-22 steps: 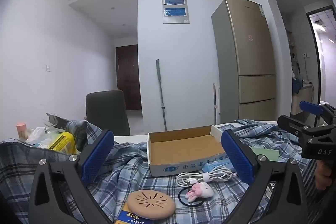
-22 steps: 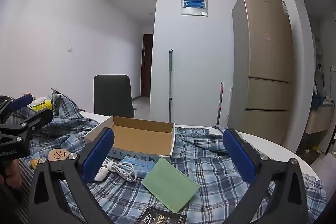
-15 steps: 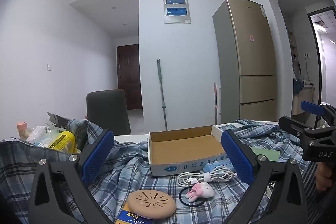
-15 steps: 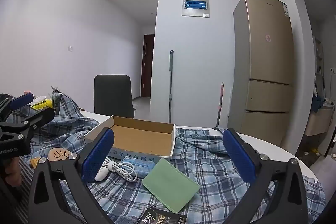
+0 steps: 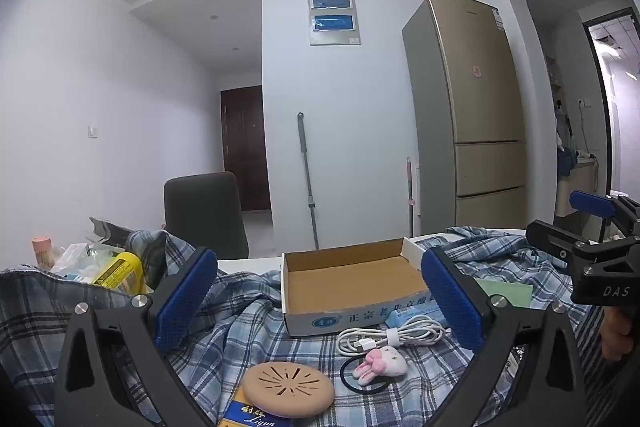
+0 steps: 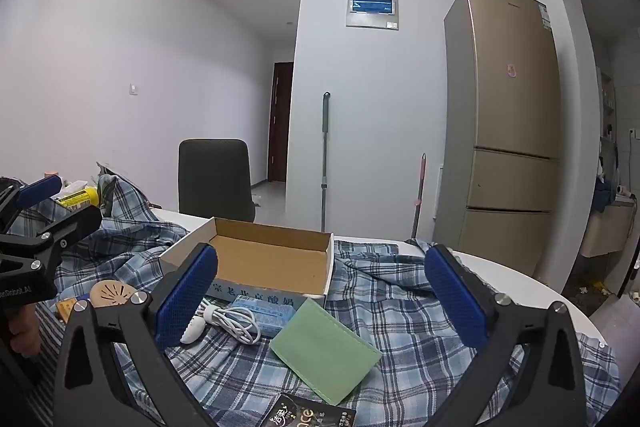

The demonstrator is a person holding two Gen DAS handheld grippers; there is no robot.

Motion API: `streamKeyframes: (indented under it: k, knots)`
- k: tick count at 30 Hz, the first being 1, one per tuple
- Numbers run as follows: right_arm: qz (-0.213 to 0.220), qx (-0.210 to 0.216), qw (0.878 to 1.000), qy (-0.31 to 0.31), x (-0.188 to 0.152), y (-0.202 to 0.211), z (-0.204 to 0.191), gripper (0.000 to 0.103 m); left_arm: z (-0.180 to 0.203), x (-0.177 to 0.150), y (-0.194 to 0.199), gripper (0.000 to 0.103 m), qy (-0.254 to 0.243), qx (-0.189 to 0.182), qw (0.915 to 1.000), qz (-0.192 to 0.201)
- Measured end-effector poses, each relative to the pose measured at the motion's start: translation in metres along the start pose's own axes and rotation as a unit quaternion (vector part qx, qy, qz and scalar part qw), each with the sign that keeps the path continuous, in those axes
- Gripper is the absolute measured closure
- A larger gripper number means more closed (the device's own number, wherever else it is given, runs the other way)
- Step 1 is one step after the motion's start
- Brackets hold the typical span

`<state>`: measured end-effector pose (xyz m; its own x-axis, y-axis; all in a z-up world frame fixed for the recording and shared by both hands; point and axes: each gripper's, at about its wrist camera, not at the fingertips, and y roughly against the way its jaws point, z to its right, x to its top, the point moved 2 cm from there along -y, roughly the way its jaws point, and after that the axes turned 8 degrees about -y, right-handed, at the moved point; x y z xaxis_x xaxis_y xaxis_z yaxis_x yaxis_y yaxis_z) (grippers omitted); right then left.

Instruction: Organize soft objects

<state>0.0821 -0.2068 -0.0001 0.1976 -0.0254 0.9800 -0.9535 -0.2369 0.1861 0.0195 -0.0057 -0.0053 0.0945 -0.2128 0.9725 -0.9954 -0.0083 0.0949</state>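
Both grippers, left gripper (image 5: 320,301) and right gripper (image 6: 320,297), hold jaws spread wide, empty. Plush rabbit (image 5: 382,363) lies on checked cloth (image 5: 248,339) before the empty box (image 5: 352,279); approach low, pinch its body, not the cable (image 5: 394,335).

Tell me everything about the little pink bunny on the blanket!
The bunny is a small, fuzzy plush toy, pale pink with a whiter body and two darker pink ears pointing left. It lies on its side on the blue checked cloth, attached to or resting on a black hair tie looped beneath it. A coiled white cable lies just behind it, a round tan disc to its left. Nothing grips it.
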Motion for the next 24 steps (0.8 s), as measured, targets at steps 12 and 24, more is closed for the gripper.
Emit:
streamKeyframes:
  k: [12,24]
  knots:
    - [-0.001,-0.001,1.0,0.001,-0.0001,-0.0012,-0.0017,0.0,0.002,-0.0007,-0.0013,0.0,-0.003,-0.002,1.0,-0.007]
    - [0.003,-0.001,1.0,0.013,-0.0019,0.0021,-0.006,0.0,0.0014,0.0006,-0.003,0.0,-0.006,-0.003,0.9999,-0.012]
